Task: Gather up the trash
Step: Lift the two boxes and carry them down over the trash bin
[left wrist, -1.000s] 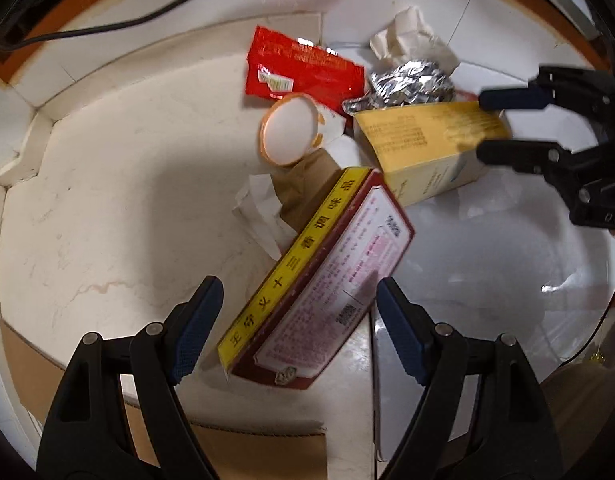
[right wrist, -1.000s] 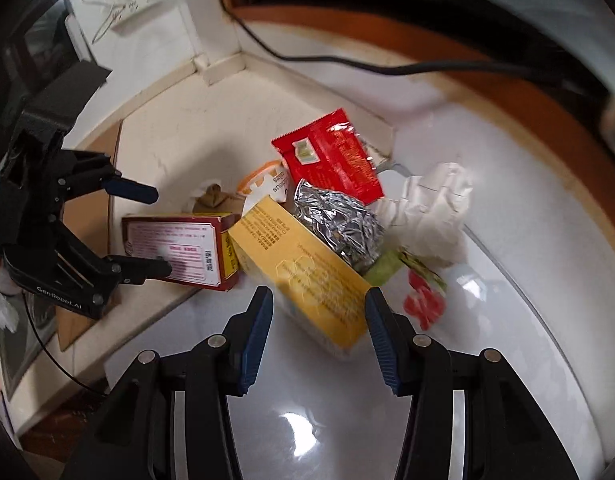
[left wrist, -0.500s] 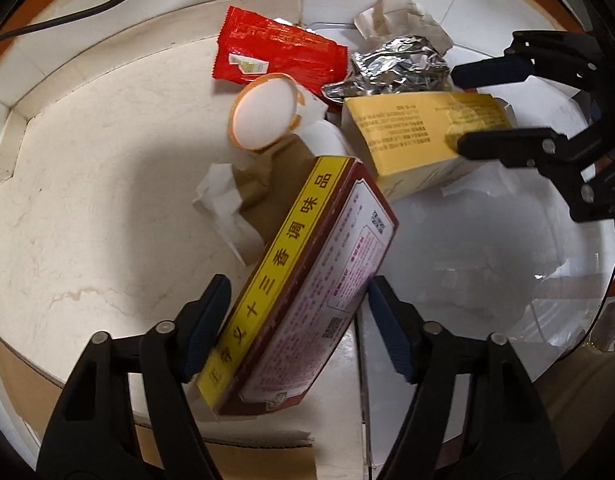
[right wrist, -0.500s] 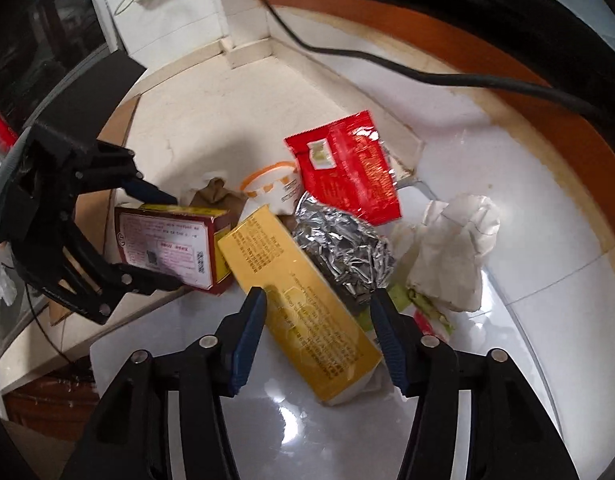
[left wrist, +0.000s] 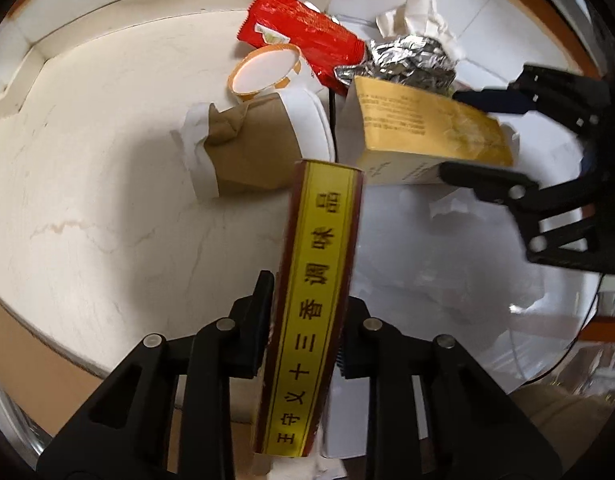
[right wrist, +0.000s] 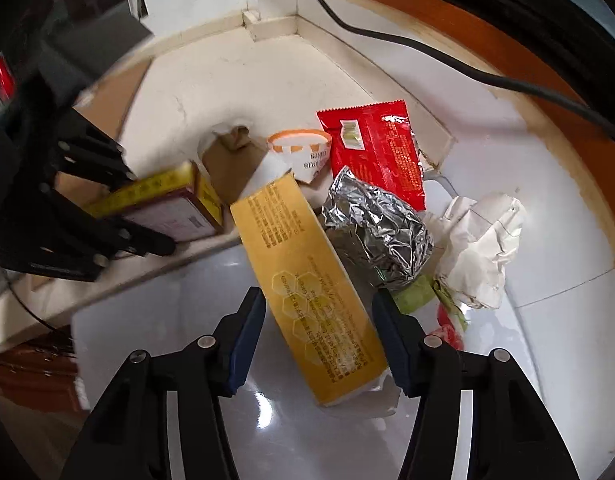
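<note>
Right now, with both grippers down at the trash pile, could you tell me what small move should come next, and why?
Probably close the right gripper on the yellow box. Its jaws straddle that box with a gap showing on either side, so nothing is held yet. The left gripper is closing, its pads already against the red-and-yellow seasoning box, which looks tipped on edge, so that side seems nearly set.

Between the left jaws: a dark red box (left wrist: 319, 300) with a yellow side band bearing black characters. Between the right jaws: a golden-yellow carton (right wrist: 311, 292) with a honeycomb pattern and fine print. Beyond the right jaws: crinkled silver foil (right wrist: 381, 232), a glossy red packet (right wrist: 381, 156), white crumpled paper (right wrist: 481, 252), and an orange-rimmed white cup (right wrist: 303, 154).
</note>
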`<state>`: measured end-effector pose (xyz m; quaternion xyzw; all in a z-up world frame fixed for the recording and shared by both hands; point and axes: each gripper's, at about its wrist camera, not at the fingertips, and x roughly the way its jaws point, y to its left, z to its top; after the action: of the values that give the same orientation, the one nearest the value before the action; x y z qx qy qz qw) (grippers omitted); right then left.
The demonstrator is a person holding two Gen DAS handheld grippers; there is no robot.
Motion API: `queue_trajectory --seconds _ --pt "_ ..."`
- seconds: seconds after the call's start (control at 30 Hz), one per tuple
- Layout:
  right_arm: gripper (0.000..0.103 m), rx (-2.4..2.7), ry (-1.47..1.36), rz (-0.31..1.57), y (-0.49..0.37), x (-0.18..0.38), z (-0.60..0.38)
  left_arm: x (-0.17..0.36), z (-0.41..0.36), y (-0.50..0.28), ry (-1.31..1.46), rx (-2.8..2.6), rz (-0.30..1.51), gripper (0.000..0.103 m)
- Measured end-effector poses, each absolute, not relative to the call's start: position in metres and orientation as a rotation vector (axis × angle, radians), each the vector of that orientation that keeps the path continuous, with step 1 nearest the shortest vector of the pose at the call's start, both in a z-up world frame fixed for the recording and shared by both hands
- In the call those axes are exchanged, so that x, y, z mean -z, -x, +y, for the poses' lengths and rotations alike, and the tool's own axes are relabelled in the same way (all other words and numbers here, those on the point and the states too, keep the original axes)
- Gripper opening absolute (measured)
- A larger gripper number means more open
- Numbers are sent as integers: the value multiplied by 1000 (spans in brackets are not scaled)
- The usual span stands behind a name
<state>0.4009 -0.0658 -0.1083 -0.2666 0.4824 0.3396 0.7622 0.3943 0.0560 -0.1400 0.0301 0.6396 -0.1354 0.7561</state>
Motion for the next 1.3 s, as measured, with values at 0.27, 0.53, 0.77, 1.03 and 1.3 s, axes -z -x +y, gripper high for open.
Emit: queue_trajectory --seconds 0.27,0.53,0.77,1.03,1.3 --pt "43 -708 543 1011 -372 92 -68 109 67 -368 55 231 1327 21" --pt "42 -624 350 983 -323 52 -91 64 78 -318 109 228 1242 21" --pt "42 -507 188 960 -259 28 -112 30 79 -245 63 263 1142 21" --pt "42 -341 -22 908 -151 12 -134 16 73 -165 29 340 1085 21" --pt "42 -234 -169 914 -51 16 -146 22 68 -109 12 414 1092 21"
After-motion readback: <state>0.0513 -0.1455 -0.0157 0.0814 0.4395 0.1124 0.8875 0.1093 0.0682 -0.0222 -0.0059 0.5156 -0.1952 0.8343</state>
